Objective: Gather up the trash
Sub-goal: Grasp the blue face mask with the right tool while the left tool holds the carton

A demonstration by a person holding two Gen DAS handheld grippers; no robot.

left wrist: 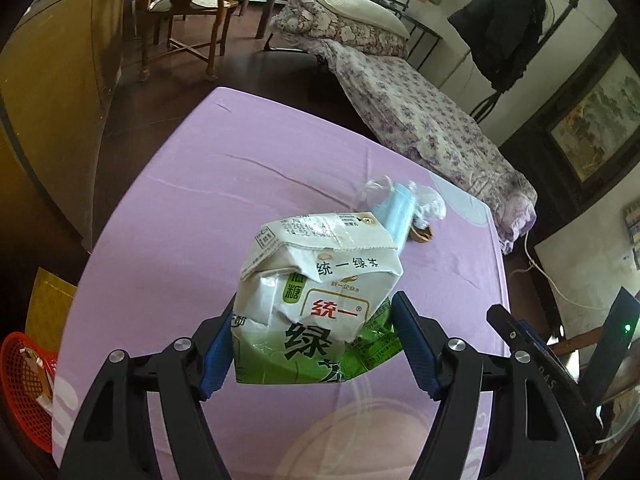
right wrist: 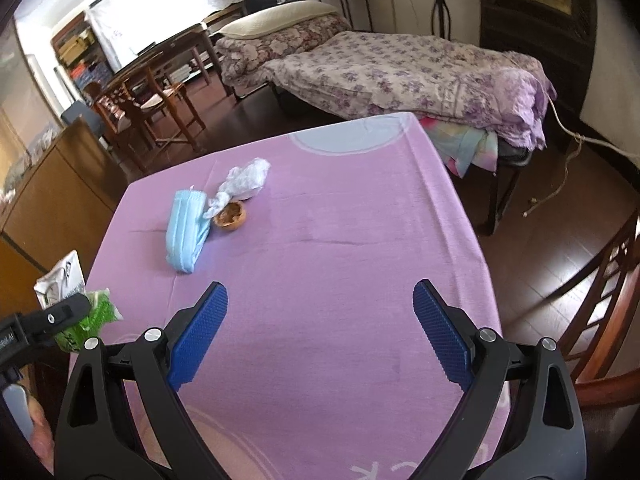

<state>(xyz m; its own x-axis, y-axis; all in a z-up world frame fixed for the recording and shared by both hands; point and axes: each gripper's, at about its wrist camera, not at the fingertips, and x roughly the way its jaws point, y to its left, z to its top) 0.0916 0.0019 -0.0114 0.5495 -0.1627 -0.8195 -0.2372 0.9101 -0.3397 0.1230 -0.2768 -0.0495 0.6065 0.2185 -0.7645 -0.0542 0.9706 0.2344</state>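
Crumpled tea carton marked 统一 绿茶, clamped by left gripper

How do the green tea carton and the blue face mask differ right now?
The green tea carton is clamped between the left gripper pads and lifted clear of the cloth; the blue face mask lies loose on the purple tablecloth. The carton is crumpled printed card, white and green; the mask is soft, plain pale blue, folded. The carton looks bulkier. Both are trash not yet binned.

One crushed tea carton, one blue face mask, one crumpled plastic wrapper, one walnut shell
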